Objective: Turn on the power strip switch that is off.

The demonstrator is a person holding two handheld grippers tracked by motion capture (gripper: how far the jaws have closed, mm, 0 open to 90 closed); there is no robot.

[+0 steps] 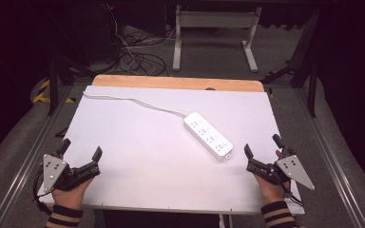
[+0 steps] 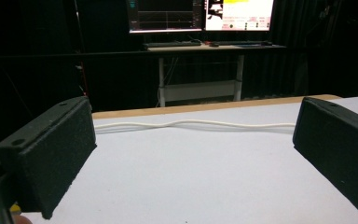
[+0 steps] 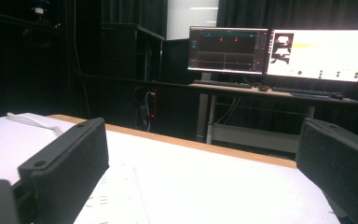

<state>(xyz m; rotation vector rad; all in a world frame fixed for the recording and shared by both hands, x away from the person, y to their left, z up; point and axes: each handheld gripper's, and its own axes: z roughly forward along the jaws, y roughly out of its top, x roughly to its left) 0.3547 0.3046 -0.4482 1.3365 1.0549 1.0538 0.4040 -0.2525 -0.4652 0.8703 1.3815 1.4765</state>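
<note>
We hold the left gripper (image 1: 81, 153) low at the near left corner of the table (image 1: 138, 166); its jaws stand wide apart with nothing between them, and in the left gripper view we see bare white tabletop (image 2: 191, 177) in the gap; the hand (image 1: 71, 190) behind it rests at the near edge, a striped sleeve (image 1: 64, 217) below it.

We hold the right gripper (image 1: 262, 146) at the near right corner; its jaws are likewise spread wide and grip nothing; the right gripper view shows white surface (image 3: 205, 186) between them.

The power strip (image 1: 208, 135) lies flat on the table, right of centre, set on a slant, its near end just beside the right gripper but not touching it; it is well apart from the left gripper; its sockets face up and all are vacant, no plug seated in any that we can see; faint socket marks show low in the right gripper view, too blurred to tell more.

Its white cord (image 1: 133, 99) runs from the far end of the strip across to the far left corner; in the left gripper view the cord (image 2: 191, 123) lies along the far edge, beyond the jaws.

Two lit monitors (image 3: 279, 51) stand on a desk past the table.
</note>
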